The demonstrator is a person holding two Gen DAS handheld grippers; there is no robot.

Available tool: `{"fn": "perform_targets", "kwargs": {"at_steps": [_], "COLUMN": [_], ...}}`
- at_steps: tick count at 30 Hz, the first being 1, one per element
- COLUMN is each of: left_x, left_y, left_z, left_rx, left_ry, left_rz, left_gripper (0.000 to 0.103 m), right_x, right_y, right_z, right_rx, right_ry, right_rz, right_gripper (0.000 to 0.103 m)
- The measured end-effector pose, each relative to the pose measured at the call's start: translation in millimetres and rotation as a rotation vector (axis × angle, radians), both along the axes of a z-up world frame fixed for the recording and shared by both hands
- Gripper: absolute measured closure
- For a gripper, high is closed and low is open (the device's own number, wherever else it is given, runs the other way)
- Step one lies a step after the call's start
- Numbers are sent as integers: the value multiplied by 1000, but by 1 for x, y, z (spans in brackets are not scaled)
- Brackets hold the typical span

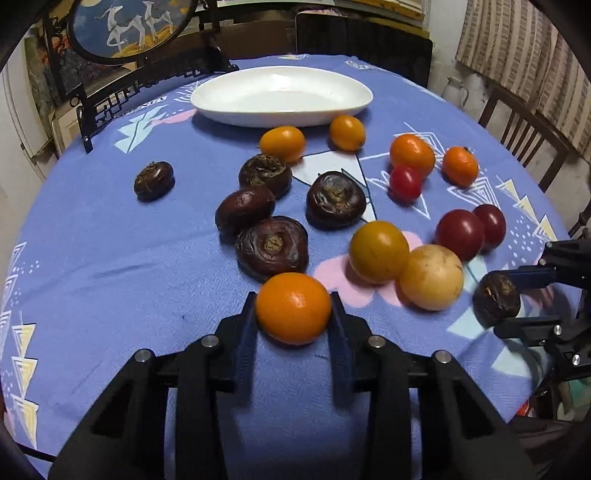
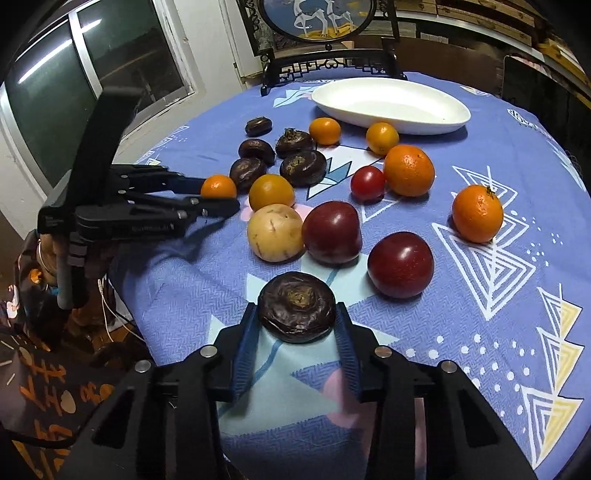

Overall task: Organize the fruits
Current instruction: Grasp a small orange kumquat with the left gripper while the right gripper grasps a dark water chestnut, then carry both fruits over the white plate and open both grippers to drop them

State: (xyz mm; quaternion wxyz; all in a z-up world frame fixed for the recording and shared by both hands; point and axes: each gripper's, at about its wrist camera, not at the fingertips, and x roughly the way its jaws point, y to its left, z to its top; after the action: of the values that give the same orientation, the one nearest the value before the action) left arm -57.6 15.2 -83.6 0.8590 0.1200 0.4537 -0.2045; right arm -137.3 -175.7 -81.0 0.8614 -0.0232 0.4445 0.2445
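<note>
My left gripper [image 1: 293,314] is shut on a small orange fruit [image 1: 293,308] that rests on the blue tablecloth [image 1: 110,258] near the front edge; both pads press its sides. The right wrist view shows that left gripper [image 2: 218,192] from the side, with the orange fruit [image 2: 218,186] in it. My right gripper [image 2: 297,314] is shut on a dark brown water chestnut [image 2: 297,306], which also rests on the cloth. The same chestnut [image 1: 496,302] appears at the right of the left wrist view. An empty white oval dish [image 1: 280,96] [image 2: 391,103] lies at the far side.
Several water chestnuts [image 1: 271,245], orange fruits [image 1: 412,153], dark red fruits [image 1: 460,230] and a pale yellow one [image 1: 430,277] lie scattered between the grippers and the dish. A black stand with a round picture [image 1: 129,26] is behind the dish. A wooden chair [image 1: 524,133] stands at the right.
</note>
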Motion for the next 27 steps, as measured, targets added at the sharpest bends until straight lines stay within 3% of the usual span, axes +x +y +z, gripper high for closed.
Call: {"fn": "perform_targets", "kwargs": {"at_steps": [8, 14, 20, 27], "left_x": [-3, 39, 116, 187], "left_y": [-1, -10, -37, -65], "left_z": [30, 67, 91, 78], "left_rx": [-20, -30, -4, 82], "left_ry": [-76, -140, -214, -188], "left_rz": [-17, 44, 149, 200], "left_gripper": [66, 66, 66, 65], "right_x": [6, 37, 106, 214], "right_y": [-8, -19, -28, -38], "right_z": [20, 57, 96, 95], "right_rx": [15, 11, 7, 12], "right_ry": [-52, -152, -259, -209], "right_rz": [3, -23, -77, -161], "right_gripper": [62, 62, 62, 62]}}
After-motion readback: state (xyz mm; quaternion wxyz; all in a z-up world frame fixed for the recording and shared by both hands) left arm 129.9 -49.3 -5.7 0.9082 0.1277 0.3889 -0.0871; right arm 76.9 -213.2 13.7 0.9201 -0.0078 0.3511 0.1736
